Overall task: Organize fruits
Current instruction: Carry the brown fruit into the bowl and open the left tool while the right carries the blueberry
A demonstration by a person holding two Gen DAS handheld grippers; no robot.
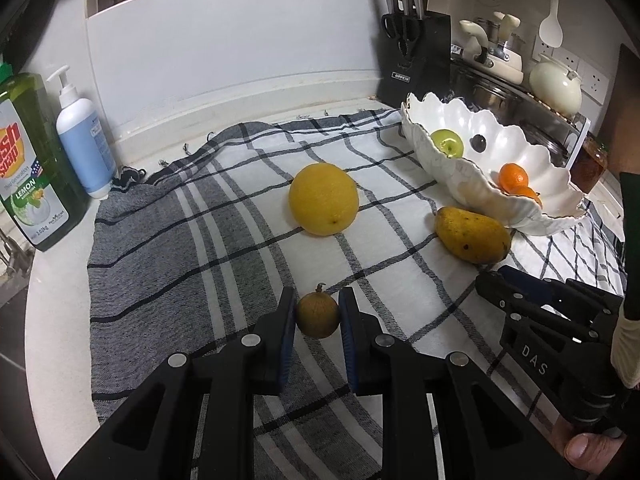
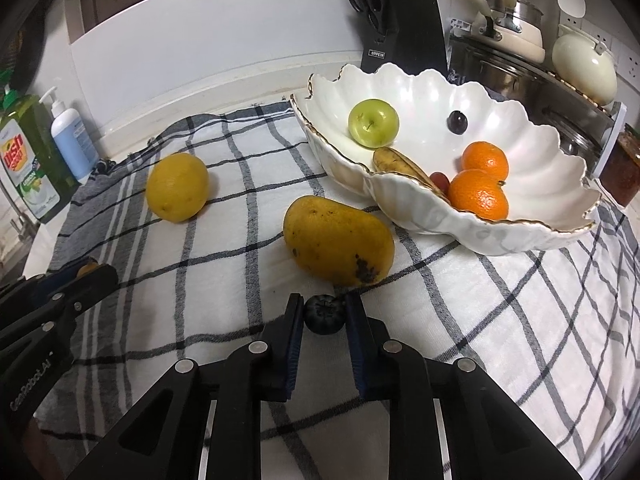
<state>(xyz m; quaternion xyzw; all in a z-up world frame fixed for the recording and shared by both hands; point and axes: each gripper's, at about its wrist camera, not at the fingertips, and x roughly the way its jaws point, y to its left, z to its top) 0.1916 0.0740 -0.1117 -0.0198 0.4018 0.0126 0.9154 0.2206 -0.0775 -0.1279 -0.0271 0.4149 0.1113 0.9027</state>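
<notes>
We log the left claw (image 1: 317, 314) clamped on a small brown round fruit (image 1: 317, 316) with a short stem, both pads touching its sides, low over the checked cloth (image 1: 200, 260) that covers the desk (image 1: 56, 320).

We log the right claw (image 2: 324, 314) clamped on a small dark berry (image 2: 324, 314), pads pressed to either side, just in front of the mango (image 2: 338, 240).

Loose on the cloth: the mango, lying on its side just beside the bowl's near wall, and a large yellow citrus (image 2: 177, 187), well apart from the bowl toward the left.

In the white scalloped bowl (image 2: 500, 232) we count:
- one green apple (image 2: 373, 123)
- one dark grape (image 2: 457, 122)
- two oranges (image 2: 478, 196), touching each other
- one brownish-yellow elongated fruit (image 2: 396, 164), partly hidden by the rim
- one small red fruit (image 2: 440, 180), mostly hidden

At the cloth's far left stand a green dish-soap bottle (image 1: 32, 168) and a blue pump bottle (image 1: 84, 144). Behind the bowl we note a black knife block (image 1: 416, 60), stacked pots (image 1: 496, 56) and a cream kettle (image 1: 556, 86).
</notes>
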